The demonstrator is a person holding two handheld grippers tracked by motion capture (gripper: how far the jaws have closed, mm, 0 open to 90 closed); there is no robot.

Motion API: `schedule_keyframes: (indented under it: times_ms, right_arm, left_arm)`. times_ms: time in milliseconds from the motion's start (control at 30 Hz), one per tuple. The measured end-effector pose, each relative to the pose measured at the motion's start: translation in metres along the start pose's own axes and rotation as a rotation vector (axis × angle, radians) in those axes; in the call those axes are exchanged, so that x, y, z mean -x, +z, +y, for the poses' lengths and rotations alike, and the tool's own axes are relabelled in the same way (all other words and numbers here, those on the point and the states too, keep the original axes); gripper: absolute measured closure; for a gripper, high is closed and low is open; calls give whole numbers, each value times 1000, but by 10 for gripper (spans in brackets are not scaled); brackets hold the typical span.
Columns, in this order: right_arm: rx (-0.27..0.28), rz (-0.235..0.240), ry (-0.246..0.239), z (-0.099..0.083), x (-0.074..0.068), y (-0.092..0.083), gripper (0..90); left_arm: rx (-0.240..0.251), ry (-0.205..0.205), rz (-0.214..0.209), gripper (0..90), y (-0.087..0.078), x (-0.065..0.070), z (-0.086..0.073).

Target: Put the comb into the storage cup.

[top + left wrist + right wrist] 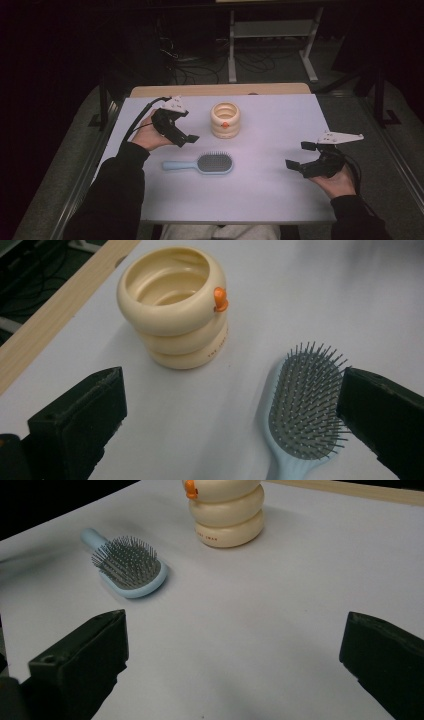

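Two things lie on the white table within your reach: a pale blue hairbrush lying bristles up near the middle, handle toward your left, and a cream ringed cup standing upright just behind it, apart from it. Your left gripper hangs above the sheet, close to the handle end, with its jaws spread wide and nothing between them; in the left gripper view the brush head sits just inside the right-hand jaw. That makes the brush the likely pick.

Come down over the handle rather than the bristle pad, since the handle is narrow and smooth, and square the jaws across it before you press them together. Keep low, because it lies flat on the sheet.

Your right gripper rests well apart on the right side, jaws likewise spread and empty. Its own view shows the brush and the cup far ahead. Nothing blocks the handle; only the cup behind, with its orange tab, could be nudged if you overshoot.
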State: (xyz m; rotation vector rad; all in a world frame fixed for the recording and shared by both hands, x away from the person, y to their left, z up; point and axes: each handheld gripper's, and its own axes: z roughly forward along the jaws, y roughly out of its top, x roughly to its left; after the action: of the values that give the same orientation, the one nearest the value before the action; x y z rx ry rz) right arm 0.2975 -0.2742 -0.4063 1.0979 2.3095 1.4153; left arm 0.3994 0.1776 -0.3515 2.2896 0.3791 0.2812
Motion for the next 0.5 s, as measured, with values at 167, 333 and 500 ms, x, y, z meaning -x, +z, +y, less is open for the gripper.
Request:
schedule_keyframes:
  times_ms: [167, 333, 500]
  right_arm:
    - [-1, 4, -6, 0, -1, 1, 0]
    - [2, 3, 1, 0, 0, 0, 0]
    - [4, 5, -6, 0, -1, 1, 0]
  left_arm:
    - [-7, 13, -16, 0, 7, 4, 4]
    - [-19, 35, -37, 0, 15, 9, 9]
    - [-27, 54, -56, 0, 20, 14, 12]
